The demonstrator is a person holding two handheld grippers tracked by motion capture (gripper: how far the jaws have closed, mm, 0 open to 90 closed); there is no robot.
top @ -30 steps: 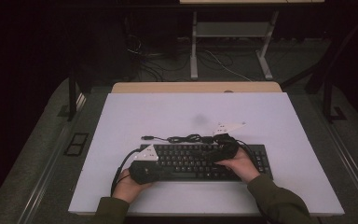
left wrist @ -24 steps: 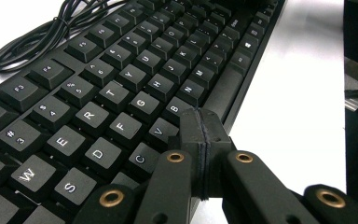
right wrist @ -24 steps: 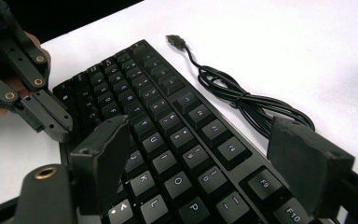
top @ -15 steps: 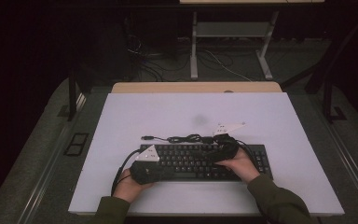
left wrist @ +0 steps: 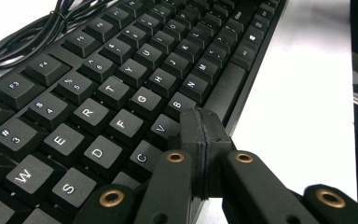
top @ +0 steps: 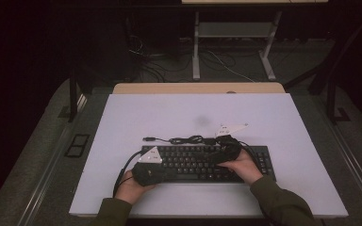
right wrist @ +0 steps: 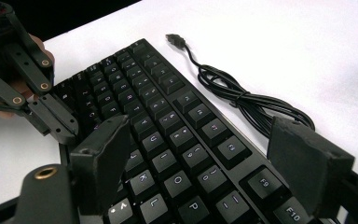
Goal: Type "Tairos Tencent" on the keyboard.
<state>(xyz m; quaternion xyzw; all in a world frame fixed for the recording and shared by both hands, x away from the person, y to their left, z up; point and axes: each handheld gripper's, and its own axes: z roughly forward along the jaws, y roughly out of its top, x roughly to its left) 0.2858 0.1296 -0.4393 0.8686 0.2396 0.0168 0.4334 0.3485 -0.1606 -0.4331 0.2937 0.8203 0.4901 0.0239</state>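
A black keyboard (top: 202, 162) lies on the white table (top: 169, 113) near its front edge. Its black cable (top: 188, 140) is bunched behind it and ends in a USB plug (top: 148, 139). My left gripper (top: 167, 172) rests at the keyboard's left front. In the left gripper view, the left gripper (left wrist: 200, 126) is shut with nothing between its jaws, tips just above the keyboard (left wrist: 98, 93) near the V and B keys. My right gripper (top: 213, 153) lies over the keyboard's right half. In its own view, the right gripper (right wrist: 205, 163) stands open above the keys (right wrist: 177, 140), with the cable (right wrist: 242, 100) beyond.
A wooden tabletop edge (top: 198, 88) runs behind the white surface. A metal frame (top: 195, 47) and loose wires stand on the dark floor beyond. Bare white table stretches behind and to both sides of the keyboard. The other gripper (right wrist: 51, 116) shows at the right gripper view's upper left.
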